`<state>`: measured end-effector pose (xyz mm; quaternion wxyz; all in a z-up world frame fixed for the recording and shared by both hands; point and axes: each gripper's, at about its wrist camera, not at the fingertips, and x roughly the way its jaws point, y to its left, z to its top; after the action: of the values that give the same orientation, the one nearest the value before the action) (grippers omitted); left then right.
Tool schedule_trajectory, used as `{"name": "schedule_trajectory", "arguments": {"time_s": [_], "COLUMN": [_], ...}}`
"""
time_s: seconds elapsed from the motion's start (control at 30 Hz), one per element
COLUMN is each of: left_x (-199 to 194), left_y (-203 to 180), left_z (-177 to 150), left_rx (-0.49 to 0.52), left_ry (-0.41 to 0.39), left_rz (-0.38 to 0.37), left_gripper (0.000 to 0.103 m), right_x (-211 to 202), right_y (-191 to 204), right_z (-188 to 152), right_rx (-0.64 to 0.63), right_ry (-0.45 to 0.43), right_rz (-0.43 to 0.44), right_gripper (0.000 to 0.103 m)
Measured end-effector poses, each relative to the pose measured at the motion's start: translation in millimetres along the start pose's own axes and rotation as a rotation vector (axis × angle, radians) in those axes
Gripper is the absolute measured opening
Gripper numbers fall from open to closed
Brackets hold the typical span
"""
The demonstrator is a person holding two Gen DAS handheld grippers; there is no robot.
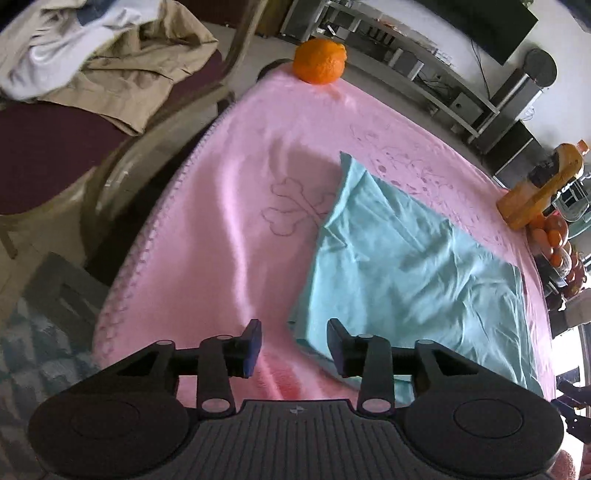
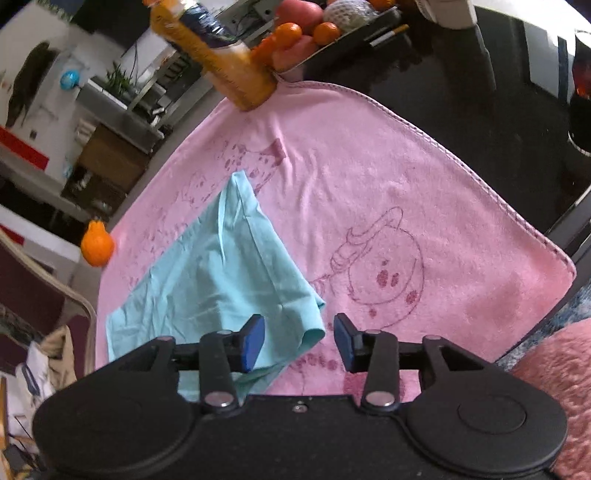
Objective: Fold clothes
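A light teal garment [image 1: 406, 266] lies folded and wrinkled on a pink towel [image 1: 240, 184] that covers the table. My left gripper [image 1: 294, 343] is open and empty, hovering over the garment's near left corner. In the right wrist view the teal garment [image 2: 214, 280] lies to the left on the pink towel [image 2: 406, 184]. My right gripper [image 2: 299, 341] is open and empty, just above the garment's near right corner.
An orange [image 1: 319, 61] sits at the towel's far edge. An orange juice bottle [image 2: 221, 62] and a tray of fruit [image 2: 306, 33] stand at the far side. A chair with piled clothes [image 1: 92, 55] is to the left. Dark tabletop [image 2: 480, 92] lies beyond the towel.
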<state>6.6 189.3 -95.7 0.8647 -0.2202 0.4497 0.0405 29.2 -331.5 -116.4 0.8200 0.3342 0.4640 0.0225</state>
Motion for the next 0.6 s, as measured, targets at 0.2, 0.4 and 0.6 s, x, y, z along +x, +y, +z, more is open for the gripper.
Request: {"name": "schedule_trajectory", "arguments": {"time_s": [0.2,0.4,0.6], "left_x": [18.9,29.4,1.4], "left_y": [-14.2,-27.6,-32.8], "left_z": [-2.6,-3.0,5.3], "left_rx": [0.051,0.132,0.119], "left_ry": [0.035,0.028,-0.05], "left_rz": [0.01,0.102,0.086], "left_gripper": [0.037,0.008,0.005], "right_x": [20.6,42.3,26.9], "right_y": [-7.9,-1.0,29.8], "right_z": [5.9,6.2,9.0], "right_rx": [0.044,0.002,-0.103], "right_ry": [0.0,0.013,-0.025], "right_rz": [0.001,-0.062,-0.094], "right_gripper": [0.041,0.025,0.002]}}
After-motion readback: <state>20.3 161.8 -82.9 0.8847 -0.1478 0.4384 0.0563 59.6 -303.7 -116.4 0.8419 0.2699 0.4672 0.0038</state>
